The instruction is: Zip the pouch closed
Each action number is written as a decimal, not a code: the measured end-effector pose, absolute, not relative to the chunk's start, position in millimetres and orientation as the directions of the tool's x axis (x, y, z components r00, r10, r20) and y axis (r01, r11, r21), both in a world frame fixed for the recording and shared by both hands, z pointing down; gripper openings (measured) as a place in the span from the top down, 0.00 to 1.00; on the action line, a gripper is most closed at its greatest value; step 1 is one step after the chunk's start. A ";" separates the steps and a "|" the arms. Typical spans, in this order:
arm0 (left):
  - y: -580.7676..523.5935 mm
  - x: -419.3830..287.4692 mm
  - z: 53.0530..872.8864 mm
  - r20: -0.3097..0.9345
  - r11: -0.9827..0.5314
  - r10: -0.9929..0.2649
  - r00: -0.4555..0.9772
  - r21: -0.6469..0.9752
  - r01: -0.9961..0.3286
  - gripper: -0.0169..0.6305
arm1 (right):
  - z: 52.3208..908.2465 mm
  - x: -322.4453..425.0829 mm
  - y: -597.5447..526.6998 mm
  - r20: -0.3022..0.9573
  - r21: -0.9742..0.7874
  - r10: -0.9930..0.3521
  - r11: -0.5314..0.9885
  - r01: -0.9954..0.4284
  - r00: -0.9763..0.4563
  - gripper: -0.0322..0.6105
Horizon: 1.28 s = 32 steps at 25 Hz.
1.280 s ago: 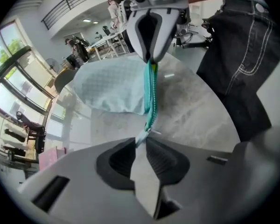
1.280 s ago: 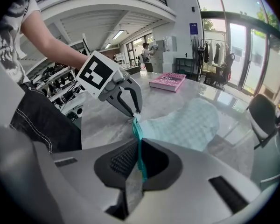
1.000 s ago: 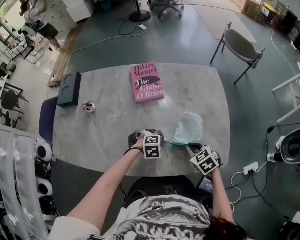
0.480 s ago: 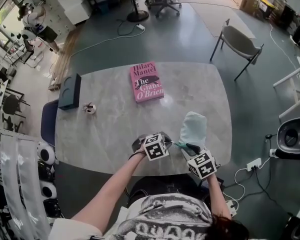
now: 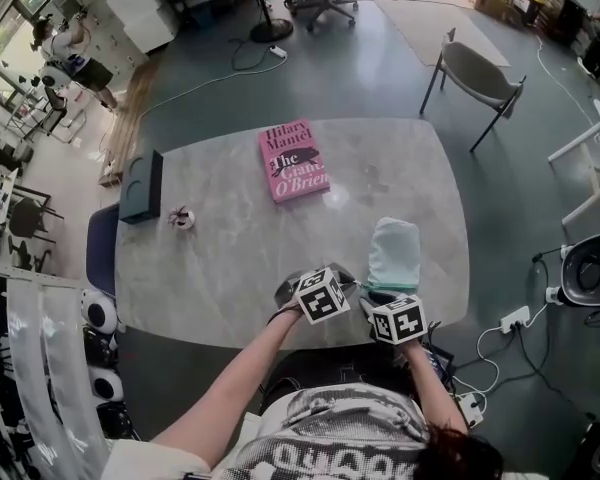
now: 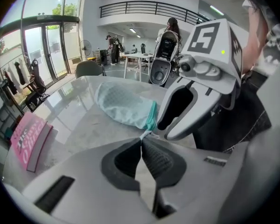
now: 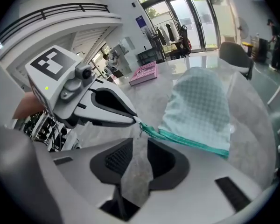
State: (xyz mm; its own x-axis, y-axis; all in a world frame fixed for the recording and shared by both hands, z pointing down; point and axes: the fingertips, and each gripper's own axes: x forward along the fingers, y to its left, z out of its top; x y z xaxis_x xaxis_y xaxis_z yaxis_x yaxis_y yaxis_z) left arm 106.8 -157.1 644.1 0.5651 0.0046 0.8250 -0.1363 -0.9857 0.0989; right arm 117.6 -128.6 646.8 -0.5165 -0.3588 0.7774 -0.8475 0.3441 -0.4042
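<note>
pouch (image 5: pixel 394 253) swung round; left gripper (image 6: pixel 141 140) pinching zip end (image 6: pixel 147 134), right gripper (image 7: pixel 139 143) spread.

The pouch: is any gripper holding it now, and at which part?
The left gripper is shut on the pouch, pinching the tab at the end of its zipper. The right gripper is open and holds nothing.

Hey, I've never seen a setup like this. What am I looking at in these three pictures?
A person holds a two-jawed tool in each hand. One picture looks down from a camera on their head; the others come from cameras riding on each tool. On the table lie a pink book, a black box and a mint pouch. The left tool is pinched shut on the end of the pouch's zip; the right tool is open and empty, just short of it.
</note>
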 end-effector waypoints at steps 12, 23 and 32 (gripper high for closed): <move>-139.5 121.7 639.1 0.794 -0.982 0.025 0.607 0.135 -0.136 0.95 | 652.1 127.0 -131.3 0.783 -0.375 -0.439 0.231 -0.898 -0.441 0.91; -135.5 122.5 642.1 0.781 -0.981 0.050 0.622 0.155 -0.116 0.95 | 655.1 136.6 -128.1 0.777 -0.379 -0.435 0.254 -0.890 -0.455 0.94; -133.3 123.1 636.1 0.777 -0.984 0.053 0.628 0.149 -0.102 0.95 | 655.3 141.4 -126.5 0.773 -0.400 -0.429 0.243 -0.883 -0.468 0.94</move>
